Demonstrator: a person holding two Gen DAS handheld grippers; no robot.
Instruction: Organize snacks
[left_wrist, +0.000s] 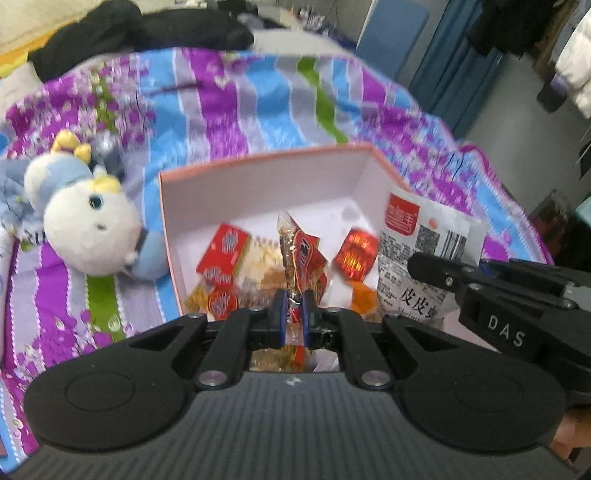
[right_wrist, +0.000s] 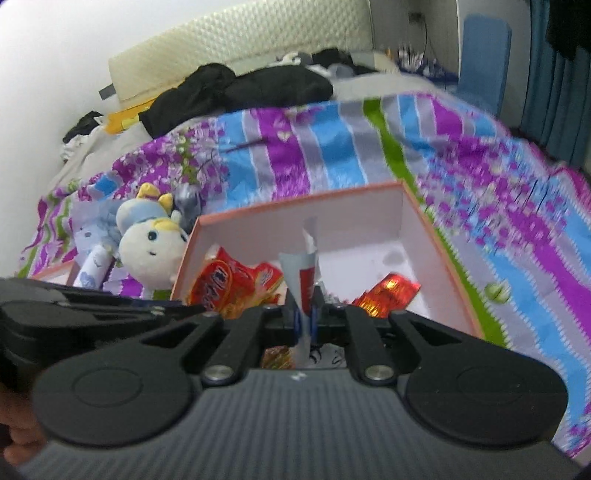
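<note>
Left tongs (left_wrist: 293, 317) were seen closed on a clear-and-red snack packet (left_wrist: 301, 254), which was held upright over the near part of the box (left_wrist: 258, 177). Right tongs (right_wrist: 304, 319) were seen clamped on a white snack pouch (right_wrist: 303, 273) with a red band; in the left wrist view the same pouch (left_wrist: 424, 254) was shown hanging at the box's right wall, barcode and print facing out, with the right tongs (left_wrist: 428, 267) gripping its edge. Inside the pink-rimmed, white-lined box, red foil sweets (left_wrist: 356, 254), a red-labelled packet (left_wrist: 223, 253) and orange-wrapped pieces (left_wrist: 364, 301) were found lying on the bottom. The far half of the box was left bare. The box was set on a striped purple-blue bedspread (left_wrist: 229, 103). A white-and-blue plush toy (left_wrist: 88, 221) was placed just beside the box's left wall. Dark clothing (right_wrist: 258, 88) was piled farther back on the bed.
</note>
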